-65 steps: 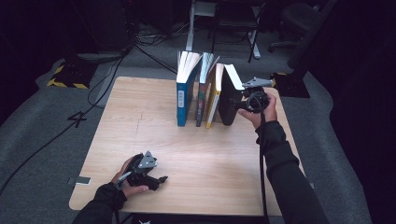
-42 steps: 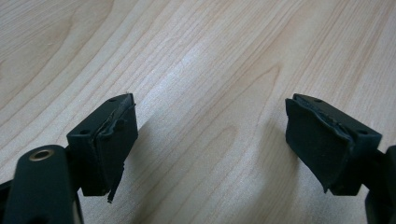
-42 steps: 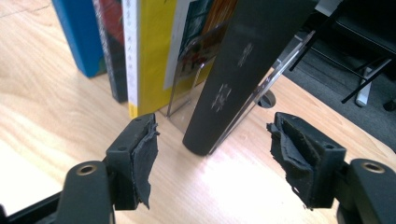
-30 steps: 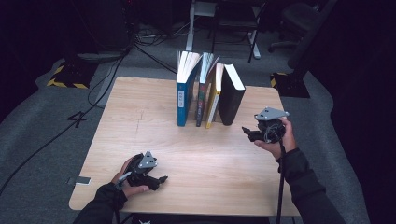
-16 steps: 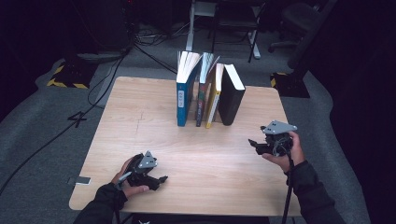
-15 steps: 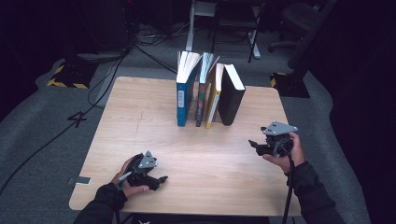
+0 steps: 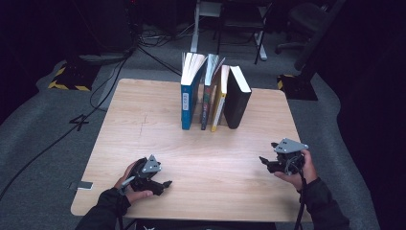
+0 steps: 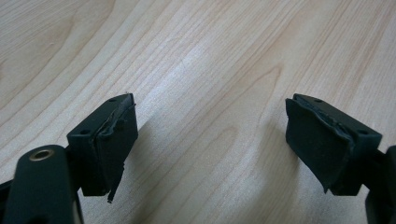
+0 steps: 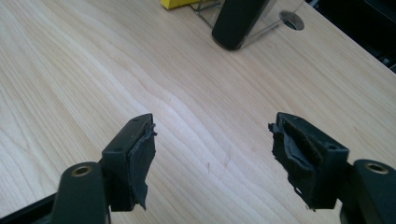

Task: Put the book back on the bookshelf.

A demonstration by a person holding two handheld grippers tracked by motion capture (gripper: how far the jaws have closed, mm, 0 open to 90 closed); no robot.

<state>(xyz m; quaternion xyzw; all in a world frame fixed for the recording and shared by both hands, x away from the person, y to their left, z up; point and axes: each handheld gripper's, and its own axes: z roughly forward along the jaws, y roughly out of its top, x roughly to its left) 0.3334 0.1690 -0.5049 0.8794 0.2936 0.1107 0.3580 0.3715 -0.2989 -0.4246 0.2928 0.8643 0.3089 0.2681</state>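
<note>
Four books are standing upright in a row toward the far side of the wooden counter (image 7: 143, 110), spines facing the person: a blue book (image 7: 187, 103) at the left end with its pages fanning open at the top, a dark slim book (image 7: 206, 103) beside it, a yellow book (image 7: 219, 103) next, and a black book (image 7: 236, 103) at the right end, all pressed close together. The right gripper (image 7: 268, 163) is sitting in the person's right hand (image 7: 299, 170) near the right edge of the counter, well apart from the black book and nearer the person than the row, its jaws pointing across the counter toward the left. In the right gripper view those jaws are standing wide open with only bare wood between the worn pads (image 9: 140, 158), and the foot of the black book (image 9: 240, 18) is showing farther off, with a corner of the yellow one (image 9: 180, 3) next to it. The left gripper (image 7: 160, 184) is lying low on the counter at the near left, cupped in the left hand (image 7: 131, 184), far from the books. Its jaws are also spread wide, holding nothing, with plain wood grain between the pads (image 8: 112, 149) in the left gripper view.
</note>
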